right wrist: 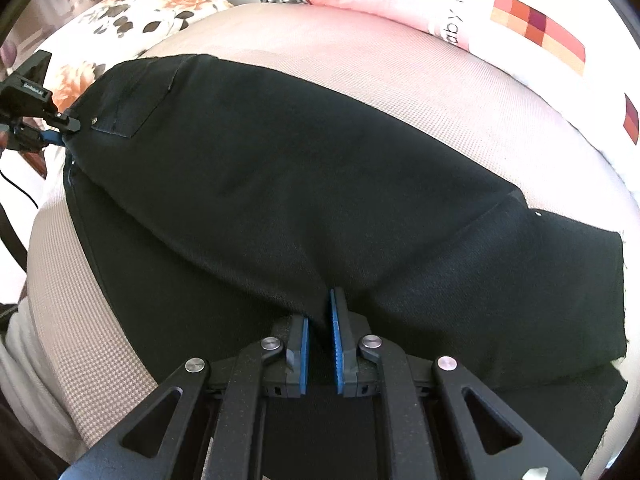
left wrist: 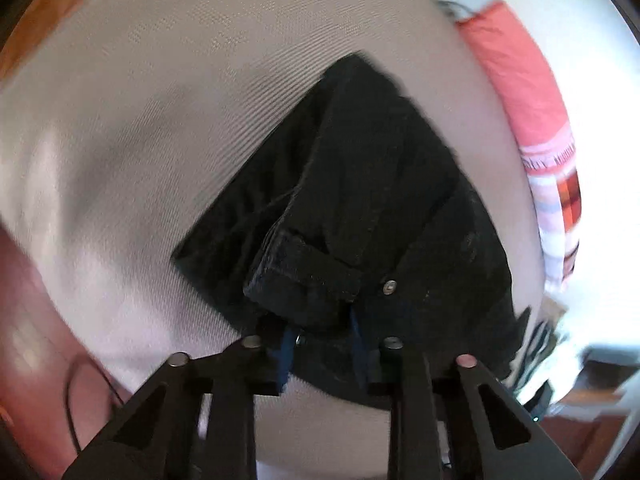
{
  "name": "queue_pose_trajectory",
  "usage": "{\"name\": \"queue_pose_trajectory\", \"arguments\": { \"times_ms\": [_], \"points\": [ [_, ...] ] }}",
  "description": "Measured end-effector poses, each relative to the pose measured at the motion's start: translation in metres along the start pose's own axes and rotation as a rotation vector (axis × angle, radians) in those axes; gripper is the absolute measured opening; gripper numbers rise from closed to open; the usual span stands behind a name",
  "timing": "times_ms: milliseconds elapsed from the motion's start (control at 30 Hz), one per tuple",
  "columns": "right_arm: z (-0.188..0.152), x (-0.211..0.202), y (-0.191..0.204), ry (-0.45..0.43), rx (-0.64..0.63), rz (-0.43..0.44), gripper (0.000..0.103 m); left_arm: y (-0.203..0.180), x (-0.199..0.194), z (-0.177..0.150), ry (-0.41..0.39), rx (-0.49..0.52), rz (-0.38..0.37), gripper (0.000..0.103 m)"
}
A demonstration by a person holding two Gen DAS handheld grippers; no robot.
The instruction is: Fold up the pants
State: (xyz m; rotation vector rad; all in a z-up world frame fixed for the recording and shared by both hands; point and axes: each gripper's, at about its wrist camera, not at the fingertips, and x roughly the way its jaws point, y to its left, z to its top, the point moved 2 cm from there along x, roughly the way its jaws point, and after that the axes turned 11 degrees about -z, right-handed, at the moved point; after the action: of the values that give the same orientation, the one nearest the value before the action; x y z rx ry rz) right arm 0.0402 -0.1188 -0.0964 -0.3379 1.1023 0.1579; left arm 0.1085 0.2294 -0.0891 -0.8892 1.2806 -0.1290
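Black pants [right wrist: 304,184] lie on a beige mattress [right wrist: 420,92], one leg folded over the other. My right gripper [right wrist: 320,320] pinches a fold of the pants' near edge between its blue pads [right wrist: 335,332]. My left gripper [left wrist: 324,336] holds the waistband end, near the belt loop [left wrist: 304,276] and a metal rivet [left wrist: 390,287]; its blue pads are partly buried in cloth. The left gripper also shows in the right wrist view [right wrist: 60,130], at the waistband corner by the back pocket [right wrist: 132,108].
A pink pillow with coloured squares [right wrist: 500,20] lies at the back right. A floral pillow [right wrist: 132,8] lies at the back left. A pink and striped blanket [left wrist: 532,120] lies along the mattress's far side. A cable [left wrist: 76,400] runs near the mattress edge.
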Motion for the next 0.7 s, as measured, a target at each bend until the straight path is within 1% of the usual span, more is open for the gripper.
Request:
{"name": "queue_pose_trajectory", "arguments": {
  "times_ms": [67, 133, 233, 267, 367, 433, 500, 567, 600, 633, 700],
  "points": [
    [0.001, -0.006, 0.0, -0.005, 0.001, -0.013, 0.007, -0.017, -0.006, 0.004, -0.019, 0.131, 0.021, 0.021],
    [0.002, -0.019, 0.001, -0.013, 0.016, -0.01, 0.007, -0.023, -0.011, 0.007, -0.018, 0.207, 0.033, 0.021],
    [0.002, -0.044, 0.006, -0.034, 0.013, 0.012, 0.007, -0.02, -0.01, 0.016, 0.026, 0.274, 0.043, 0.021],
    [0.0, -0.05, 0.01, -0.025, 0.005, 0.027, 0.007, -0.018, -0.008, 0.018, 0.045, 0.304, 0.064, 0.021],
    [-0.012, -0.055, 0.028, 0.003, -0.038, 0.052, 0.006, -0.008, 0.004, 0.019, 0.098, 0.349, 0.125, 0.021],
    [-0.024, -0.047, 0.042, 0.048, -0.062, 0.07, 0.007, -0.003, 0.004, 0.018, 0.109, 0.376, 0.137, 0.021],
    [-0.031, -0.041, 0.047, 0.078, -0.046, 0.092, 0.007, -0.004, 0.007, 0.018, 0.112, 0.391, 0.137, 0.021],
    [-0.035, -0.038, 0.05, 0.091, -0.044, 0.101, 0.007, -0.004, 0.009, 0.017, 0.111, 0.408, 0.15, 0.022],
    [-0.035, -0.036, 0.051, 0.093, -0.041, 0.1, 0.007, -0.003, 0.01, 0.015, 0.11, 0.421, 0.166, 0.022],
    [-0.035, -0.035, 0.053, 0.103, -0.043, 0.101, 0.007, -0.004, 0.015, 0.013, 0.113, 0.445, 0.204, 0.025],
    [-0.034, -0.029, 0.055, 0.128, -0.053, 0.102, 0.007, -0.008, 0.022, 0.008, 0.109, 0.476, 0.249, 0.026]
  ]
}}
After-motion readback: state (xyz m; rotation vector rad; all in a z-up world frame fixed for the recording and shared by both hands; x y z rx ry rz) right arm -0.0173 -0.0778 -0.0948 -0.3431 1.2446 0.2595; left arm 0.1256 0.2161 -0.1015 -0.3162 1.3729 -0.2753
